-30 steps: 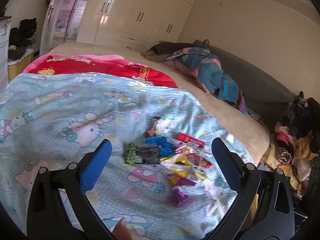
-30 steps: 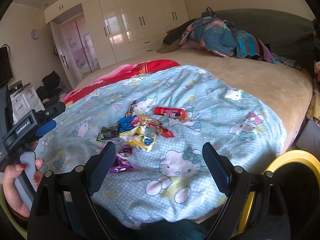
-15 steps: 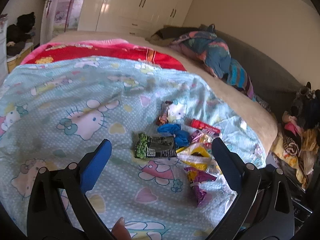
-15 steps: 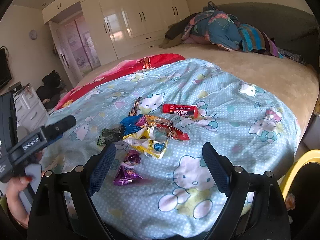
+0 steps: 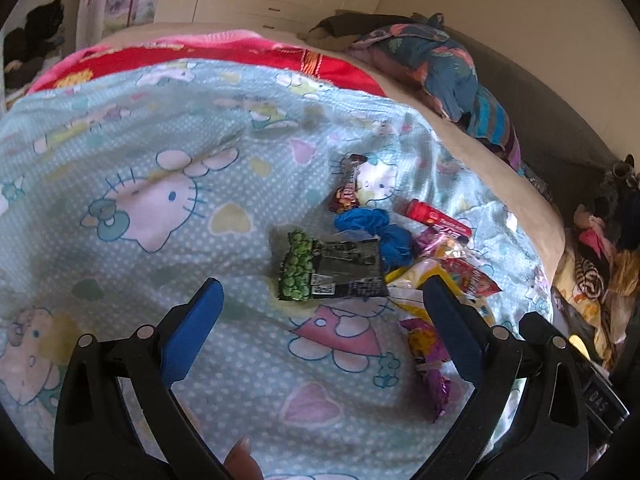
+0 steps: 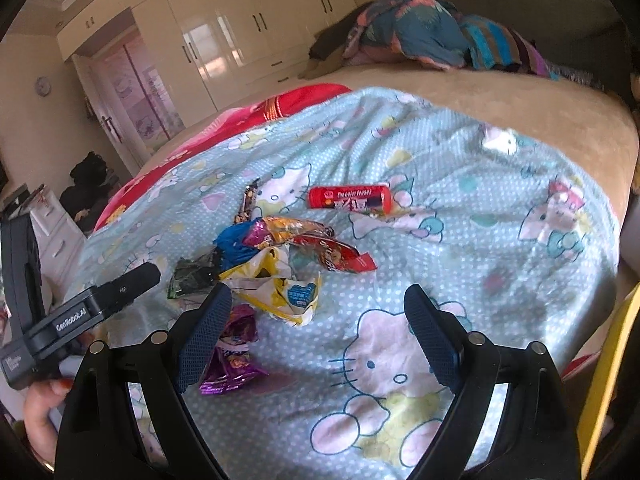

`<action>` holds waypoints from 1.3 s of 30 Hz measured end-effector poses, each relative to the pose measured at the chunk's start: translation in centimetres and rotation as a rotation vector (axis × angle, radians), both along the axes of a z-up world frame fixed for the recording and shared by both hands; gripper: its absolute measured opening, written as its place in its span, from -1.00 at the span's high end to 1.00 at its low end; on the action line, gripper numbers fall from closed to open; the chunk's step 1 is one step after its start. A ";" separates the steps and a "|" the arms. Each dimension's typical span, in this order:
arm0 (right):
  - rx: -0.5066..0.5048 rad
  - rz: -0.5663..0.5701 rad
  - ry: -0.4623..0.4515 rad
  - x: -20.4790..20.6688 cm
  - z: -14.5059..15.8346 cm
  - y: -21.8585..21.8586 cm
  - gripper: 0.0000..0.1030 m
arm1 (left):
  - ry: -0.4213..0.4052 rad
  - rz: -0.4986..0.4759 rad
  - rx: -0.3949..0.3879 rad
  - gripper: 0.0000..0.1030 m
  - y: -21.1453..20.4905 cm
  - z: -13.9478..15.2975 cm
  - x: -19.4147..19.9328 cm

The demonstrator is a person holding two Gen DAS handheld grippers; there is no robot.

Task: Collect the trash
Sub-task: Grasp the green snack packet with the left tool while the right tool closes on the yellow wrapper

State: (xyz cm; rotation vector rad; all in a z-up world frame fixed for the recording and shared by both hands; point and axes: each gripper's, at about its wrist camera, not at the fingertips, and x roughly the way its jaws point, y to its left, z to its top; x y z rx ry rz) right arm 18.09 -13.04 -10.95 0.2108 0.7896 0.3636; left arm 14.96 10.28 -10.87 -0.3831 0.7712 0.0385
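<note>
Wrappers (image 6: pixel 276 268) lie heaped mid-frame on a cartoon blanket (image 6: pixel 500 240), a red tube (image 6: pixel 349 199) just beyond; left gripper (image 5: pixel 320 312) and right gripper (image 6: pixel 316 324) hover released, empty. A yellow bin rim (image 6: pixel 612 360) edges the lower right.

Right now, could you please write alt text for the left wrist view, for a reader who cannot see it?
The open left gripper hovers empty over a pale blue cartoon-cat blanket, its jaws framing a green-and-black snack packet. More crumpled wrappers and a red tube lie just beyond it.
</note>
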 end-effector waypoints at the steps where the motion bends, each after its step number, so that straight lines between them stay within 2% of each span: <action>1: 0.007 0.001 0.011 0.3 -0.2 0.0 -0.59 | 0.005 0.002 -0.014 -0.74 0.2 -0.3 0.2; 9: 0.031 0.063 0.079 1.8 -2.1 1.7 -0.50 | 0.018 0.009 -0.080 -0.39 0.9 -1.7 1.2; 16: 0.015 0.089 0.092 2.9 -2.8 3.1 -0.40 | 0.032 0.015 -0.150 -0.25 1.6 -3.2 2.1; 19: 0.016 0.098 0.109 3.5 -3.3 3.5 -0.26 | 0.031 0.018 -0.181 -0.20 1.9 -3.7 2.3; 21: 0.026 0.104 0.122 3.6 -3.7 3.6 -0.10 | 0.025 0.017 -0.192 -0.15 1.9 -3.8 2.4; 22: 0.032 0.111 0.126 3.5 -3.8 3.6 0.10 | 0.023 0.016 -0.197 -0.10 1.9 -3.8 2.4; 23: 0.032 0.118 0.124 3.4 -3.9 3.7 0.19 | 0.021 0.015 -0.201 -0.05 2.0 -3.8 2.4; 25: 0.024 0.125 0.109 3.0 -3.9 3.9 0.20 | 0.012 0.009 -0.213 0.20 2.0 -3.8 2.3; 31: 0.055 0.098 0.079 1.4 -3.5 2.9 0.22 | -0.011 -0.033 -0.253 0.66 1.9 -3.5 2.0; 34: 0.055 0.084 0.055 0.9 -3.0 2.2 0.22 | -0.022 -0.047 -0.260 0.80 1.7 -3.2 1.9; 39: 0.062 0.059 0.021 0.2 -2.0 1.2 0.23 | -0.067 -0.089 -0.242 0.91 1.0 -2.0 1.3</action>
